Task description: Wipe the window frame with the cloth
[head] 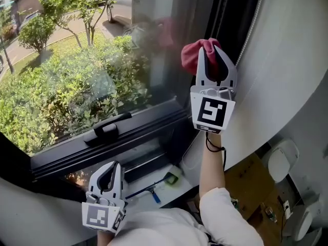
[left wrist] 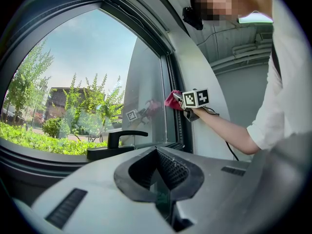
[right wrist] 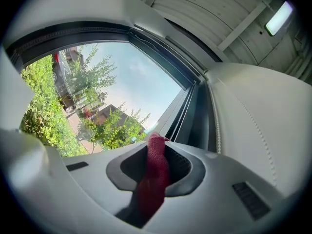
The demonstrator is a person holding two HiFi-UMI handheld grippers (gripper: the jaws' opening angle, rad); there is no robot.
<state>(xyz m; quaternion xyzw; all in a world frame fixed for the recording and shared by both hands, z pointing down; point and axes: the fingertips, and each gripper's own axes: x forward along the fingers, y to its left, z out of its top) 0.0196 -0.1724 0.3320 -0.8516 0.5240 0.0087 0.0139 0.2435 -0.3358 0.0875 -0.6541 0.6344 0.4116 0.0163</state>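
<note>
Now, in the head view, the right hand-held gripper (head: 210,50) pinches the red cloth (head: 192,55) up by the dark upright frame (head: 225,14), while the left hand-held gripper (head: 111,169) hangs low, well apart. The left gripper view shows its jaws pressed together on nothing. The right gripper view shows cloth bunched between the jaws, its tip toward the frame's channel. A good wipe likely needs even pressure along that channel, with cloth rather than jaw tips meeting the frame.

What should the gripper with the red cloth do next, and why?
Probably slide the right gripper slowly down the dark upright window frame. Its jaws are shut on the red cloth, held high up beside that frame, next to the glass, so most of the frame lies below it.
</note>
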